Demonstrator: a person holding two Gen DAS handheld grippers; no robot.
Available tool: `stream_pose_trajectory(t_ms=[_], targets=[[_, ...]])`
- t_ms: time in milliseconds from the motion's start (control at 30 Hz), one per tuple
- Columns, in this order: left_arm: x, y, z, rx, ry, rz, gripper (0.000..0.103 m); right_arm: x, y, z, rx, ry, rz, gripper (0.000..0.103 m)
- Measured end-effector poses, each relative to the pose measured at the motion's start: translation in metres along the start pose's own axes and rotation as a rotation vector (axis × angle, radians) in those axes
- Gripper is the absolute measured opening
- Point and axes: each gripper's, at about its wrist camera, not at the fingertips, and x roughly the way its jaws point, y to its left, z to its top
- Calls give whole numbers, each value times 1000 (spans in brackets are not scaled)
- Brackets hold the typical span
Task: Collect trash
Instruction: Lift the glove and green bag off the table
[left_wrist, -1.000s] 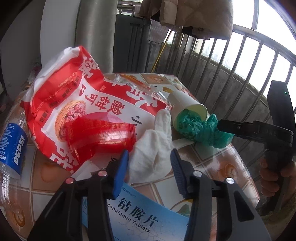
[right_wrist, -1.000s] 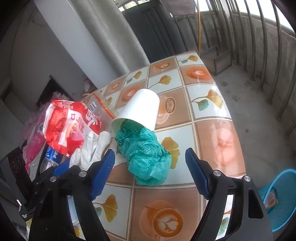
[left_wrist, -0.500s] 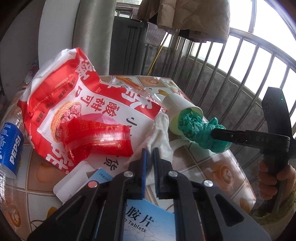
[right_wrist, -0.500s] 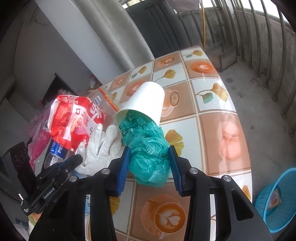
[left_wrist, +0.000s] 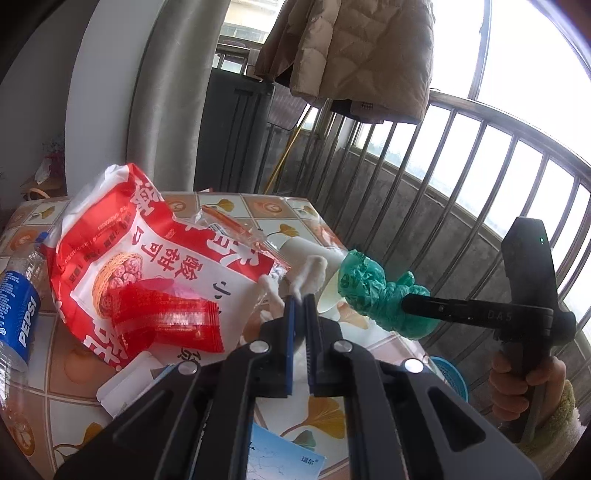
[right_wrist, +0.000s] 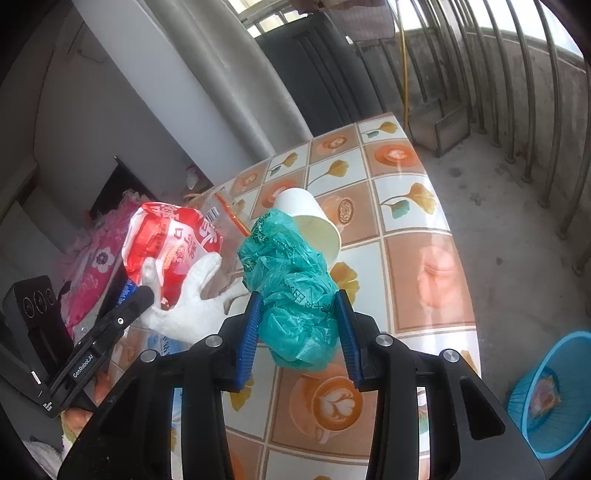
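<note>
My left gripper (left_wrist: 300, 299) is shut on a white glove (left_wrist: 310, 273), which hangs lifted off the tiled table (right_wrist: 424, 273); the right wrist view shows the same glove (right_wrist: 192, 299) in the left gripper (right_wrist: 144, 295). My right gripper (right_wrist: 300, 297) is shut on a crumpled green plastic bag (right_wrist: 295, 295), held above the table. The bag's far end (left_wrist: 369, 291) sits just outside the mouth of a white paper cup (right_wrist: 314, 221) lying on its side. A big red and white snack bag (left_wrist: 147, 266) lies at the left.
A Pepsi bottle (left_wrist: 18, 314) lies at the table's left edge and a blue medicine box (left_wrist: 280, 458) is near the front. A blue basket (right_wrist: 550, 391) stands on the floor at the right, beyond the table edge. Metal railings run along the balcony.
Both grippers went from open to shut, the left on the glove and the right on the green bag. Both then rose, and the bag has come out of the cup.
</note>
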Motion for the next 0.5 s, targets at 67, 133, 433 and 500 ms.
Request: stream_pose_trajectory(t_ms=[67,133,433,500], targets=[[-4,-3,2,-6,-15,-16,5,-5,1,-2,-2,-5,3,37],[-9,-6,3,-10,-25,-29,5,-11,1,-3,0,-11,6,37],[-30,-18,12,-14,-76,-64,5,-37,-2,-8,13,-44,16,37],[-34,-22,13,-7,-83,-66,5,-43,-2,-9,14,-54,17,37]])
